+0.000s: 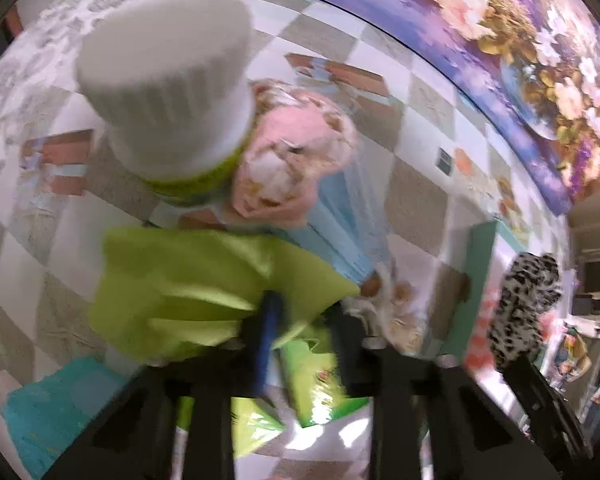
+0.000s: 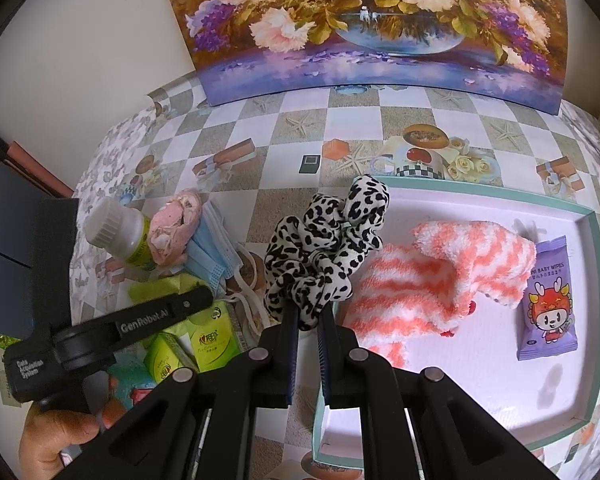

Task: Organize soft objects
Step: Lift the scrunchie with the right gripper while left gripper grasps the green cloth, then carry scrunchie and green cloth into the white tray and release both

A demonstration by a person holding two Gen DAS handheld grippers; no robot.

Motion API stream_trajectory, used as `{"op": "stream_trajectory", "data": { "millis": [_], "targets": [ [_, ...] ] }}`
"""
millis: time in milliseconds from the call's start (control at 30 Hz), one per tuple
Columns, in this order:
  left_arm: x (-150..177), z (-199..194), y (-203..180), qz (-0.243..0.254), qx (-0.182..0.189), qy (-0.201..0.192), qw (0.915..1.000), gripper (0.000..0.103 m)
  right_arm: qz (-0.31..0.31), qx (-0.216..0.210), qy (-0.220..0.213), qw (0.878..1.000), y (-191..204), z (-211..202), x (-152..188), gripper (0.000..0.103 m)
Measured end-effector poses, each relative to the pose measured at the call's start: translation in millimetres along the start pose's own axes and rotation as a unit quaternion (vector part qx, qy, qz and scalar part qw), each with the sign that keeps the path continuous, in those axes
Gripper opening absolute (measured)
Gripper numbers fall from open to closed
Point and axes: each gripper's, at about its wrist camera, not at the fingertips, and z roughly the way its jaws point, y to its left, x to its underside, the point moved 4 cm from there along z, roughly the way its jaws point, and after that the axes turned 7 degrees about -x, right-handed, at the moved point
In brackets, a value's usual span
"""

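My right gripper [image 2: 308, 320] is shut on a black-and-white leopard-print scrunchie [image 2: 324, 248], held over the left rim of a white tray with a teal edge [image 2: 540, 200]. In the tray lie a coral-striped fluffy sock [image 2: 440, 272] and a purple baby wipes packet [image 2: 548, 300]. In the blurred left wrist view, my left gripper [image 1: 304, 332] pinches a lime green cloth [image 1: 180, 288] between its fingers, above green tissue packs [image 1: 316, 384]. The scrunchie [image 1: 528, 304] shows at the right there. The right wrist view shows the left gripper's body over the green cloth [image 2: 160, 284].
A white-capped bottle [image 2: 116, 232], a pink soft item [image 2: 172, 224] and blue face masks [image 2: 212, 252] lie together left of the tray on the checkered tablecloth. Green tissue packs [image 2: 208, 336] sit nearer. A flower painting [image 2: 380, 20] leans at the back. A hand [image 2: 56, 444] grips the left gripper's handle.
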Motion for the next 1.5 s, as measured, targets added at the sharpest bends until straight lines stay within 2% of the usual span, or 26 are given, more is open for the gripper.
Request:
{"op": "stream_trajectory", "data": {
  "millis": [33, 133, 233, 500, 633, 767, 967, 1100, 1233, 1367, 1500],
  "targets": [
    [0, 0, 3, -0.004, -0.007, -0.002, 1.0000, 0.010, 0.000, 0.000, 0.000, 1.000, 0, 0, 0, 0.010],
    [0, -2, 11, -0.021, 0.006, -0.002, 0.9998, 0.008, 0.000, 0.000, 0.000, 1.000, 0, 0, 0, 0.010],
    [0, -13, 12, -0.020, 0.006, -0.018, 0.9996, 0.007, 0.001, 0.000, -0.001, 1.000, 0, 0, 0, 0.010],
    [-4, -83, 12, -0.016, 0.028, -0.102, 0.9942, 0.006, -0.003, -0.006, -0.027, 1.000, 3, -21, -4, 0.010],
    [-3, -122, 9, -0.009, 0.040, -0.151, 0.9877, 0.006, -0.004, -0.009, -0.046, 0.999, 4, -37, -4, 0.010],
    [1, -154, -11, 0.012, 0.065, -0.191, 0.9795, 0.006, 0.003, -0.010, -0.069, 0.998, -1, -57, -5, 0.010],
    [18, -195, -47, 0.067, 0.090, -0.231, 0.9665, 0.006, 0.041, 0.007, -0.112, 0.993, -33, -94, -2, 0.010],
    [35, -203, -78, 0.111, 0.105, -0.233, 0.9604, 0.006, 0.082, 0.036, -0.136, 0.987, -70, -116, 2, 0.010],
    [56, -195, -115, 0.164, 0.119, -0.212, 0.9563, 0.007, 0.119, 0.069, -0.141, 0.980, -105, -130, 9, 0.010],
    [79, -177, -150, 0.208, 0.128, -0.174, 0.9539, 0.007, 0.141, 0.110, -0.119, 0.977, -135, -129, 18, 0.010],
    [96, -144, -173, 0.236, 0.131, -0.116, 0.9560, 0.007, 0.160, 0.117, -0.077, 0.977, -155, -113, 29, 0.010]
  ]
}}
